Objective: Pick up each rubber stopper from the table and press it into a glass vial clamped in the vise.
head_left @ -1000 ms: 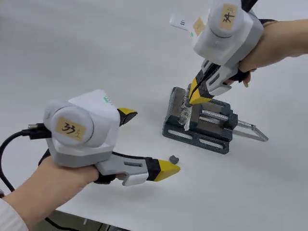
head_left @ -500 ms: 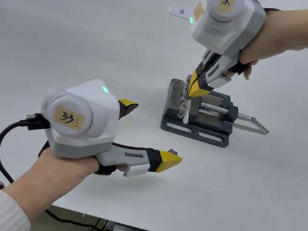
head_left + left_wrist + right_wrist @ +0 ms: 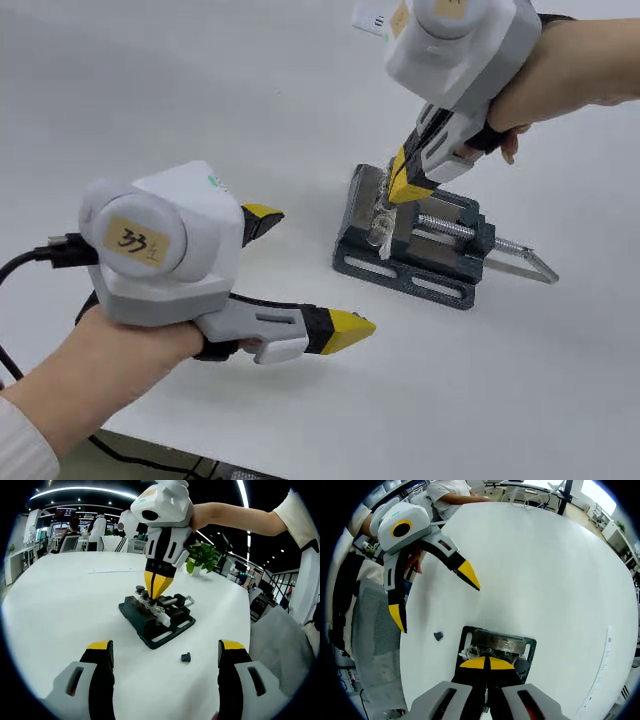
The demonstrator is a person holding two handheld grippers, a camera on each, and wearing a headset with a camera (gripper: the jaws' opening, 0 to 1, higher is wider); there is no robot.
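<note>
My left tool (image 3: pixel 165 647) is released, jaws spread wide. The loose rubber stopper (image 3: pixel 186 656) sits on the tabletop (image 3: pixel 60 605) within their gap, off-centre toward 3 o'clock in the left gripper view. That tool is much the nearer, so I judge a small shift toward 3 o'clock, then closing. My right tool (image 3: pixel 487 663) is clenched over the vise (image 3: pixel 527 647), at a glass vial (image 3: pixel 380 232); I cannot tell if it grips anything.

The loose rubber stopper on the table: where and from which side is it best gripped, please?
Grip the rubber stopper across its round sides, coming down from above with the open left gripper. It sits small and low on the table, apart from the vise, so probably only its sides offer hold.
</note>
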